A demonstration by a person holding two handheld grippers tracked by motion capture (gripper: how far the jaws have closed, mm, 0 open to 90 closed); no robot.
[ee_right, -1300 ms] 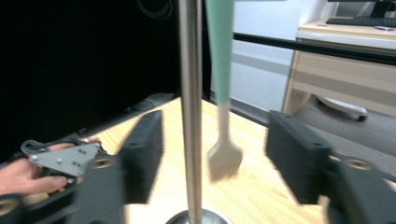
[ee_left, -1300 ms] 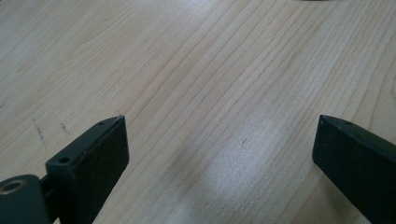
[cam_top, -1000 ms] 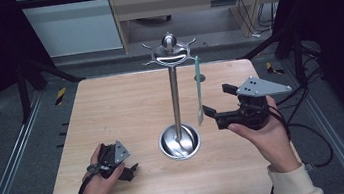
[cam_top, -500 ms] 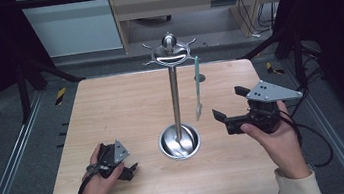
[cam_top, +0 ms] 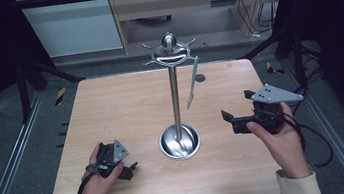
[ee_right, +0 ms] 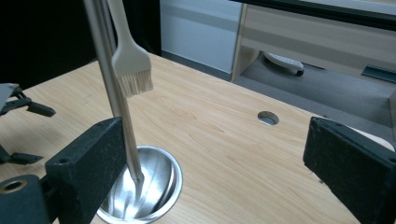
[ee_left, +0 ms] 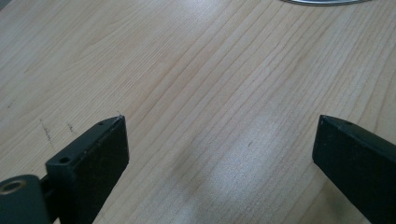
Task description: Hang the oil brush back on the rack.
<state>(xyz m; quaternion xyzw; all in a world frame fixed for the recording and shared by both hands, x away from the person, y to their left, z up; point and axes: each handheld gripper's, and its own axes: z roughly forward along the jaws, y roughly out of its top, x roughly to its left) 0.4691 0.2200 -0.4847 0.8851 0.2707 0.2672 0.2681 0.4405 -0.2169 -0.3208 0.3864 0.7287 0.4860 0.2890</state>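
One brush is hung on one metal stand, just left of the released, empty right claw. The left claw is rested released on the wooden surface. A grey floor is seen around.

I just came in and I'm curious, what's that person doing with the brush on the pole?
A brush hangs from a hook on the metal stand. The right gripper, jaws open with nothing between them, is beside it and apart from it. The left gripper rests open on the table, holding nothing.
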